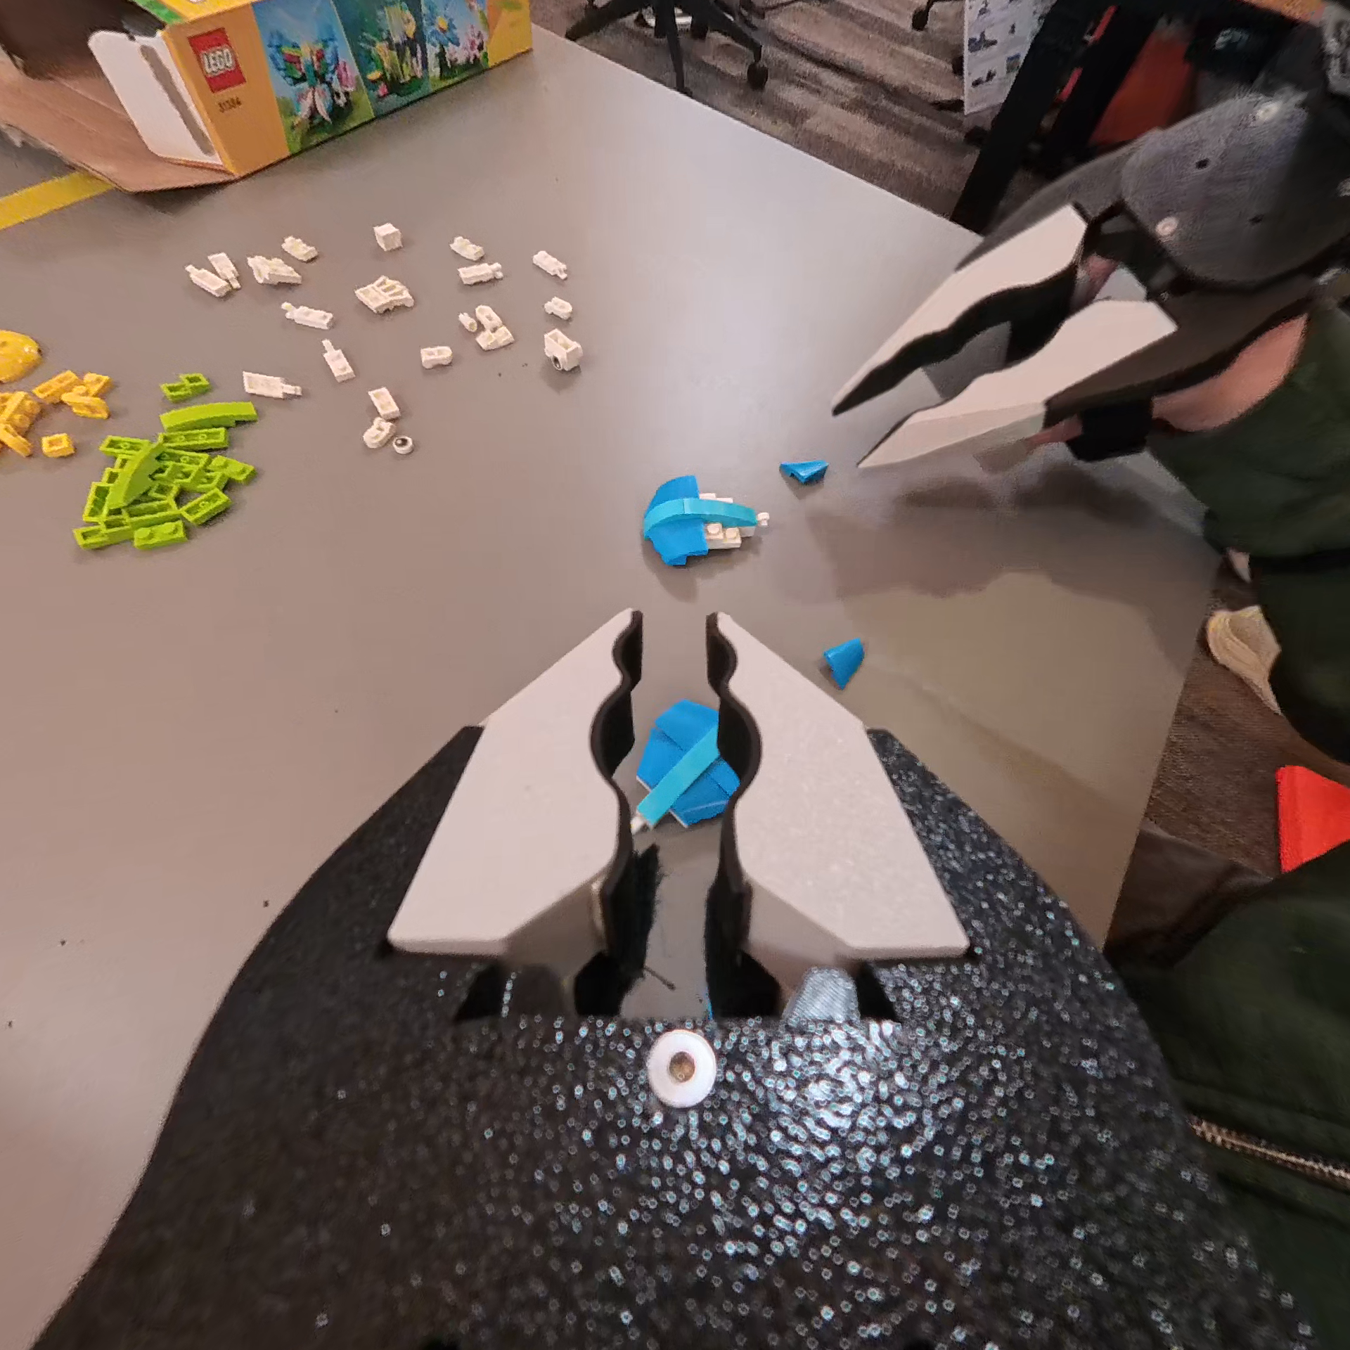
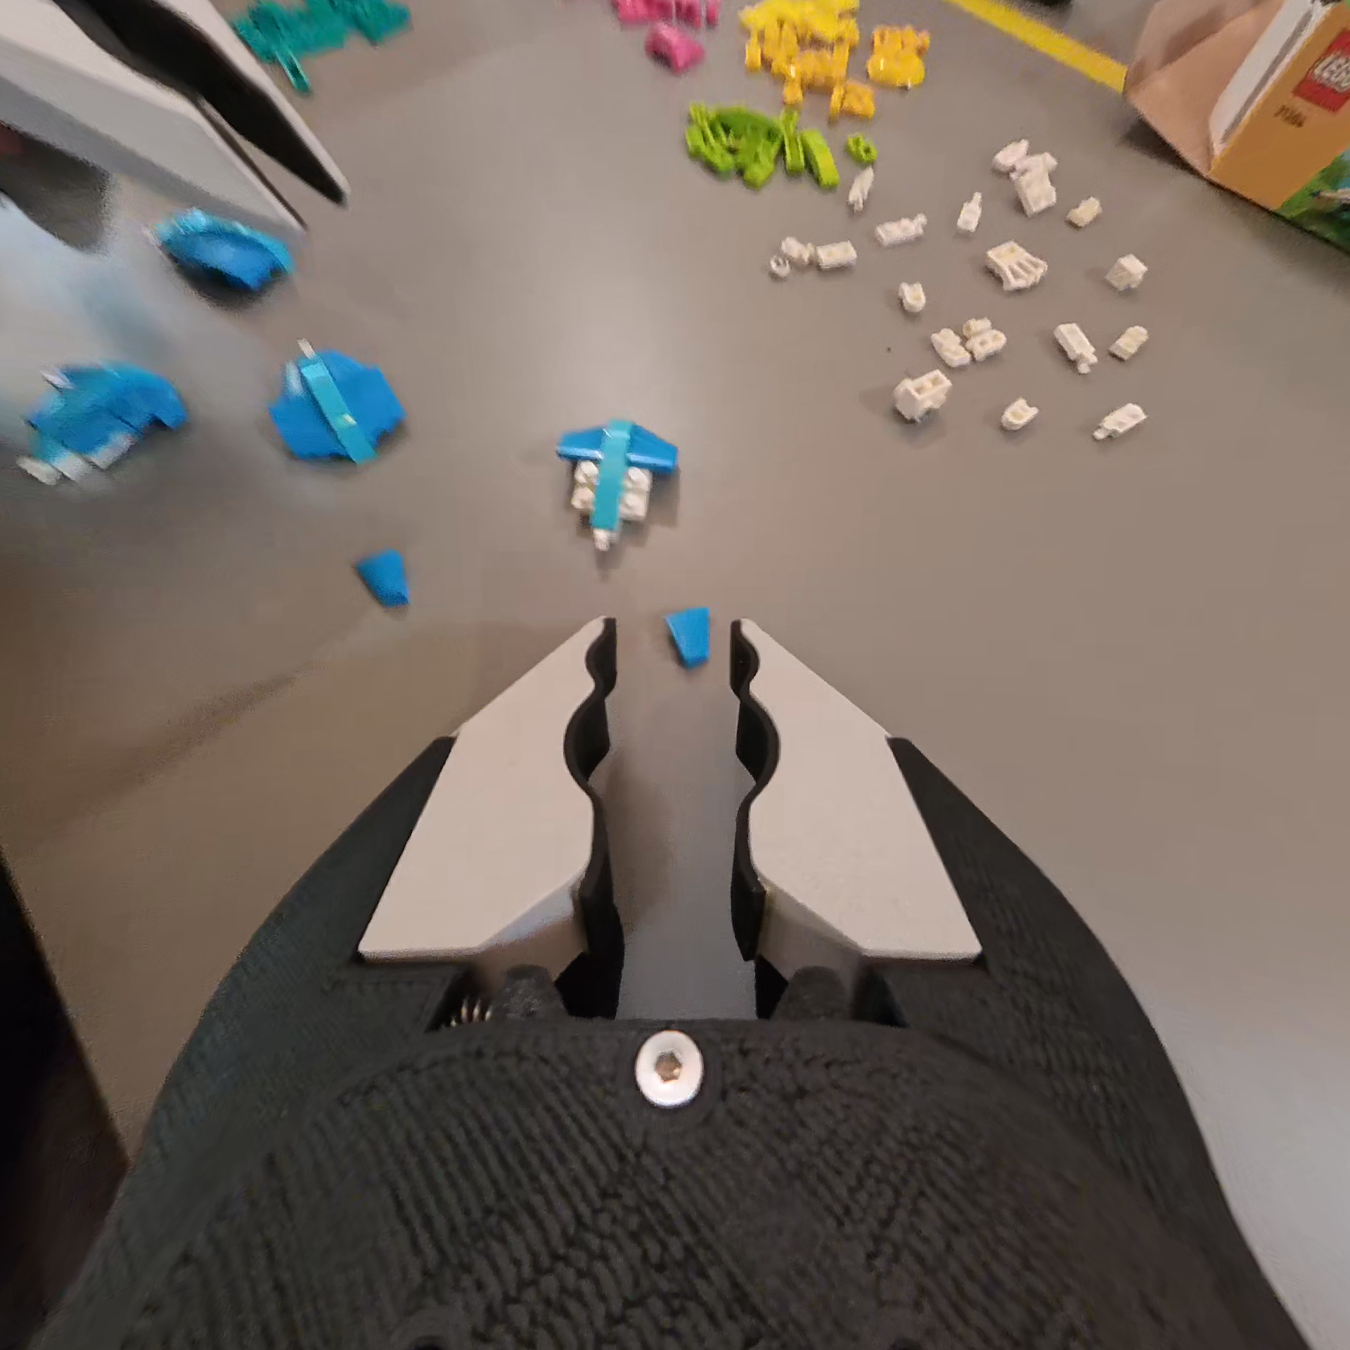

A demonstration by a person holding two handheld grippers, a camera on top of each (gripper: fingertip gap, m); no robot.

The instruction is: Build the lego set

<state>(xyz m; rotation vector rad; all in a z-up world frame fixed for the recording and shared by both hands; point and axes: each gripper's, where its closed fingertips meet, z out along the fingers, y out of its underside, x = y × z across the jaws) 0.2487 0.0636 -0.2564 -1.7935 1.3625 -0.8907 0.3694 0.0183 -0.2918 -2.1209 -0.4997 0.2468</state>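
Lego petal pieces are lying spread over the grey tabletop (image 1: 365, 694), and the half-built petal (image 2: 617, 475), blue on top with bare white studs toward the camera, is serving as the landmark.

The right tongs (image 2: 672, 632) are standing open and empty, with a small blue wedge (image 2: 689, 634) lying on the tabletop between their tips, just short of the half-built petal. That lineup suggests the wedge is being approached as the next part, since the exposed white studs look ready to take it. A second blue wedge (image 2: 385, 577) is waiting to the left of the half-built petal, probably for its other side.

The left tongs (image 1: 673, 632) are parted too; a finished blue petal (image 1: 687, 767) is sitting in the gap between them, but whether the pads are pressing it or it is merely lying on the tabletop beneath, I cannot tell.

Beyond the half-built petal to the right, white parts (image 2: 1015, 267) are lying scattered singly, likely so each can be picked out. Farther off, lime green parts (image 2: 760, 146) and yellow parts (image 2: 833, 58) are piled by colour, and the set's box (image 2: 1286, 109) is standing at the far right edge.
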